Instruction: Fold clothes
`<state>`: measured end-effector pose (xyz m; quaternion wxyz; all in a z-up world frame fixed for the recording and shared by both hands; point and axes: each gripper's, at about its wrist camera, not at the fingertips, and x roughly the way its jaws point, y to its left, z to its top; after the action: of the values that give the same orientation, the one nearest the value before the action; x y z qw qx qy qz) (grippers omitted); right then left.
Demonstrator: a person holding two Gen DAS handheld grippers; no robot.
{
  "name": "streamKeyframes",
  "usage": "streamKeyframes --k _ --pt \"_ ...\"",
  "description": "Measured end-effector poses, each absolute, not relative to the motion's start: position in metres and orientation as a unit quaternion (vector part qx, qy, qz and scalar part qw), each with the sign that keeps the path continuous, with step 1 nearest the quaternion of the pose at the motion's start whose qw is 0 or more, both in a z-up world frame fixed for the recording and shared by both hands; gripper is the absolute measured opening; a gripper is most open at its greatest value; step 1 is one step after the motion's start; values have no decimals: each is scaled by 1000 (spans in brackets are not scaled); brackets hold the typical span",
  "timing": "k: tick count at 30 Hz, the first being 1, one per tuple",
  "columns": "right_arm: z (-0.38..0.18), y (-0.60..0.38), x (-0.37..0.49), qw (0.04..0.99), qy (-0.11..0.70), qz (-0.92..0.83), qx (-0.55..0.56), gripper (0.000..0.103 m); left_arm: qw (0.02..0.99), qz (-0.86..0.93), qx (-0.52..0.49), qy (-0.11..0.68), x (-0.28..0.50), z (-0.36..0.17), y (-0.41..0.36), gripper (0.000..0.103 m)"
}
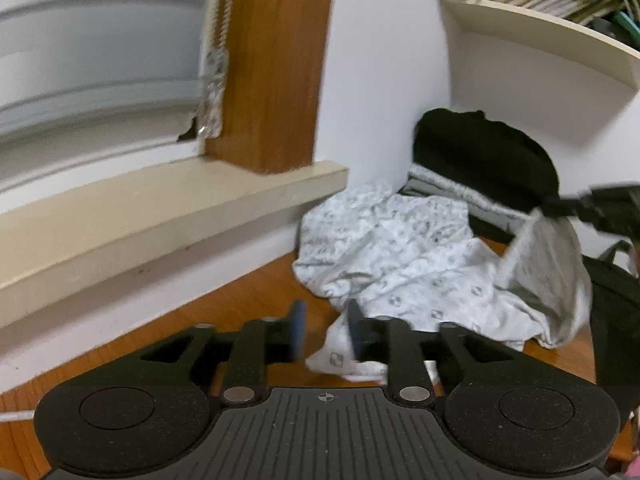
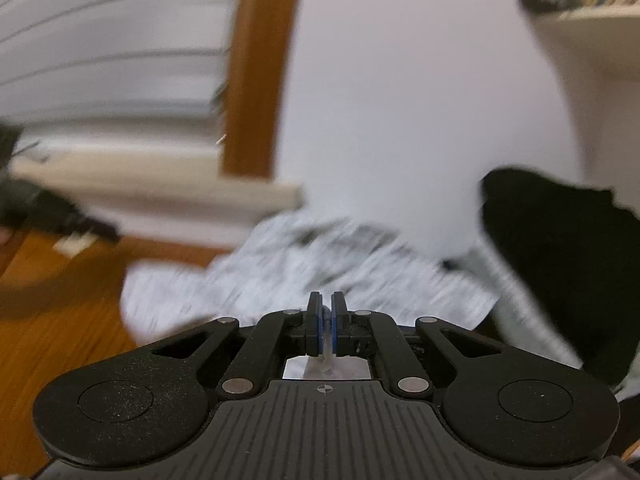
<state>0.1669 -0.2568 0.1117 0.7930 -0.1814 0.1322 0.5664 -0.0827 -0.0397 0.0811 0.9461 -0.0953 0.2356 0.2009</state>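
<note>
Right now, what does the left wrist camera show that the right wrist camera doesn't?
Only the left wrist view shows the left gripper up close, its jaws open around a low edge of the patterned white garment, plus the right gripper lifting a corner of the cloth. Only the right wrist view shows the right gripper from behind, shut on a pinch of fabric. Both share the garment on the wooden floor, the black clothing, the window sill and the bookshelf.

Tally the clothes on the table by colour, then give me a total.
White patterned garment: 1, a corner of it pinched in the right tool
Black garment: 1
Grey-striped folded piece under the black one: 1
Total: 3
</note>
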Motion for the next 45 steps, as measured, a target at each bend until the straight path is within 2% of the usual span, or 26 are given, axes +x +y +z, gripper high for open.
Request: streamKeyframes --k 3,8,13,15,16,17,18,20,23,25,26,30,33,41,45 --pt "108 -248 178 804 140 547 -185 5 951 180 -78 238 -71 81 -56 38" --pt "102 -233 196 821 154 515 -191 5 955 143 -36 258 -33 68 -90 62" --pt "82 -229 203 822 181 500 -205 6 943 136 20 304 15 43 -106 63" --pt "75 -235 201 817 192 506 -200 8 940 144 40 308 25 41 -106 49" --pt "73 -239 200 814 197 510 -197 10 940 141 42 307 28 43 -103 35" --pt "70 -243 198 809 201 515 -196 17 941 137 43 306 30 46 -100 25" --pt "68 -244 196 804 204 521 -199 28 943 135 36 303 30 50 -95 21" --pt "63 -247 193 796 209 529 -207 37 946 136 23 293 29 59 -83 18" --pt "57 -245 193 798 212 516 -229 35 948 147 8 281 25 71 -66 18" --pt "59 -244 198 801 212 514 -222 10 948 159 2 277 21 78 -55 18" --pt "63 -244 202 805 207 514 -211 6 947 162 -1 278 18 81 -51 18" --pt "100 -258 212 836 156 511 -125 6 946 173 -10 275 10 83 -43 22" --pt "123 -261 215 854 121 496 -101 6 944 184 -4 273 5 83 -43 23" --pt "152 -258 237 881 107 457 -67 6 947 181 -10 265 -3 78 -47 42" --pt "151 -253 244 882 114 450 -76 6 957 149 -8 250 -1 77 -64 39"
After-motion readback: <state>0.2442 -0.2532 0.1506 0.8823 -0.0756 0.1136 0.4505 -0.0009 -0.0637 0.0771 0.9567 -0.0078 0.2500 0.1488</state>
